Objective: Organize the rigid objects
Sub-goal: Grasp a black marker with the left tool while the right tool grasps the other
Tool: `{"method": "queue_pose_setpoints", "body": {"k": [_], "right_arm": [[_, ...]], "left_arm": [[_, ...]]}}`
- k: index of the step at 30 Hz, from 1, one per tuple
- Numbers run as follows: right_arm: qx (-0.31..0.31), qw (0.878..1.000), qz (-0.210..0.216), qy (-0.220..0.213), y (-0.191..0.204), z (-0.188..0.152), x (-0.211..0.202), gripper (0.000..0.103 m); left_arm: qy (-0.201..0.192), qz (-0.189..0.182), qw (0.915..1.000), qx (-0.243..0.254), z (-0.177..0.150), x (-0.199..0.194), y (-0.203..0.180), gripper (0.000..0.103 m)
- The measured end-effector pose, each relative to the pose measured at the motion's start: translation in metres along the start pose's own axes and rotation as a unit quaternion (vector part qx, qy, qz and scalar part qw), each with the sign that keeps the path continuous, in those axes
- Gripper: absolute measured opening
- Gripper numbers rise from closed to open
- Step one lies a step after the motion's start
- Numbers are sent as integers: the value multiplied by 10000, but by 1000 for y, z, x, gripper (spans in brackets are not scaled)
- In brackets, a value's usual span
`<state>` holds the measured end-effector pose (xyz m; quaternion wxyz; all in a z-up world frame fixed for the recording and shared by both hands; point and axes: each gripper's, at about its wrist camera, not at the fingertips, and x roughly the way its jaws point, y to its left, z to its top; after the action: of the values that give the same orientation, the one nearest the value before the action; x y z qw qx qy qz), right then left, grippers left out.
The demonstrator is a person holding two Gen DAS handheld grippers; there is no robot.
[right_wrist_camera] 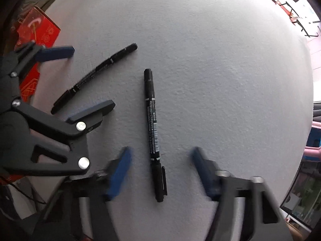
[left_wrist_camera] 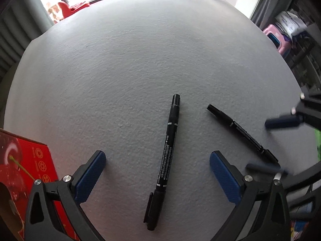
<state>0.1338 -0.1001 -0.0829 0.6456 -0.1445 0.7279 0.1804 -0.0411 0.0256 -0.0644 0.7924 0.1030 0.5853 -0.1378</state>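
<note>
Black marker (left_wrist_camera: 165, 162) between open left claw (left_wrist_camera: 157, 170)

grey table (left_wrist_camera: 140, 50); red box (left_wrist_camera: 30, 160) at its edge; pink stool (left_wrist_camera: 274, 34) beyond

Red box (left_wrist_camera: 26, 170), left wrist view: cut off at 8 o'clock edge, lower part hidden behind left gripper (left_wrist_camera: 157, 172) frame.
Right gripper (right_wrist_camera: 160, 172) fingers (right_wrist_camera: 118, 174) motion-blurred in own view; pad edges unclear.
Same gripper at 3 o'clock in left view: blurred, partly out of frame.
Print on both markers (right_wrist_camera: 153, 132) (left_wrist_camera: 242, 133) too small to read.
</note>
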Motion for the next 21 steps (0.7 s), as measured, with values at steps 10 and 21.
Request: {"method": "queue_pose_setpoints", "body": {"k": [10,21], "right_arm": [[2098,9771,188,300,-92,-89,-12,10],[2399,9702,168,307,-91,-101,-12,10]], "left_arm": [[59,-312,9971,692,-23,-6,-91,103],[-202,-208,9989,372,-24,-9,-83,103]]}}
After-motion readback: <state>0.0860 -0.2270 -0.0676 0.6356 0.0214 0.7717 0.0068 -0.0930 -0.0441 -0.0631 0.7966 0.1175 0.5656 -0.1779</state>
